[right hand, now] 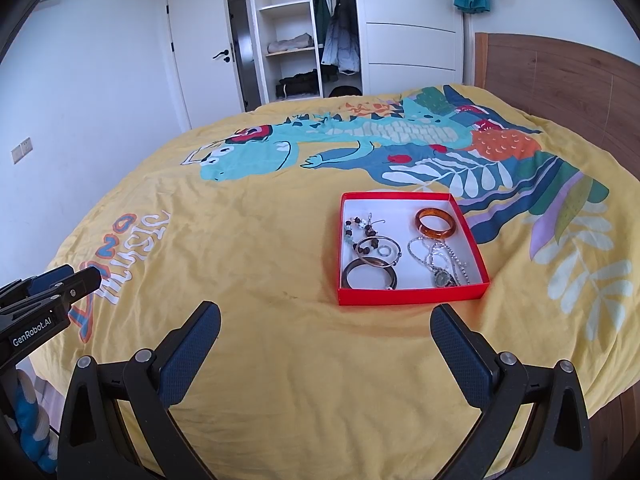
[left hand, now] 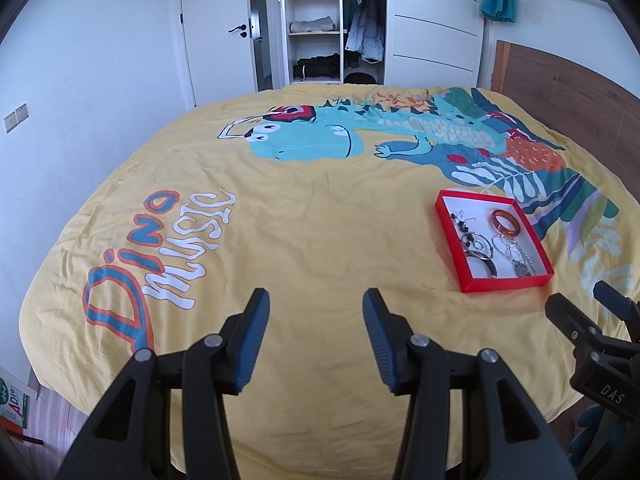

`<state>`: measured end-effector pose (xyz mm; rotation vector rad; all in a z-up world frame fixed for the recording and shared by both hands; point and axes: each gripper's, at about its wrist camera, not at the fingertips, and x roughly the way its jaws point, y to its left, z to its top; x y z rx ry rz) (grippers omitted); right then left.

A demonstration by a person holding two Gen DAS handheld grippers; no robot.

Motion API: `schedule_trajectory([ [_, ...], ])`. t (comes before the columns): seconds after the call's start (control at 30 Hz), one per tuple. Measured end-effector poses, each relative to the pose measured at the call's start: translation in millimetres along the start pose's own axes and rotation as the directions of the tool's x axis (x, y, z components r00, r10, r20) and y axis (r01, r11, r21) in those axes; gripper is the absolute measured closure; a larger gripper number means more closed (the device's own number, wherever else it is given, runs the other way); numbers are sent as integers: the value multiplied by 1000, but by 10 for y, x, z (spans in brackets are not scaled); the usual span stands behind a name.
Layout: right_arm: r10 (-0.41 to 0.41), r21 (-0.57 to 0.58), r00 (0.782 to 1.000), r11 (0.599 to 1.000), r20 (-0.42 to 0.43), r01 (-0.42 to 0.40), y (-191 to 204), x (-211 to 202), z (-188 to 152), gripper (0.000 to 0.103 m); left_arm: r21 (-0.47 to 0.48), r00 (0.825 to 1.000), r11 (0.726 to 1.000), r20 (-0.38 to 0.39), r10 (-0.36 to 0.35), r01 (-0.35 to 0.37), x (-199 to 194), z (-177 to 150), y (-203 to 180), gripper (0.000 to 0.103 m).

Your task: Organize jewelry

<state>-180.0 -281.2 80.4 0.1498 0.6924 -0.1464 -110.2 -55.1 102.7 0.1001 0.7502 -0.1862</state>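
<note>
right tool [left hand: 592, 320]: cut by frame edge | chains [right hand: 440, 256]: tangled, count unclear

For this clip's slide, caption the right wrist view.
Open right gripper hovers before a red tray of jewelry on a yellow bedspread.

Wide open yellow bedspread [right hand: 280, 360] ahead of both grippers, nothing lying on it between the jaws and the red box [right hand: 412, 294]. That box sits at one o'clock from the right gripper [right hand: 326, 342], its low walls the only rim to clear; inside, the bangles, beads and chains crowd together, touching. From the left gripper [left hand: 316, 320] the box lies at two o'clock, with the right gripper's body near at three o'clock. Headboard [right hand: 560, 80] closes off the far right.
</note>
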Motion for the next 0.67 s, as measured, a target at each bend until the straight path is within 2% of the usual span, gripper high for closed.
schedule_trajectory([
  [0.67, 2, -4, 1000, 1000, -8, -2, 19, 35, -9, 0, -1, 1000, 1000, -4, 0, 0, -9, -14, 26, 57],
])
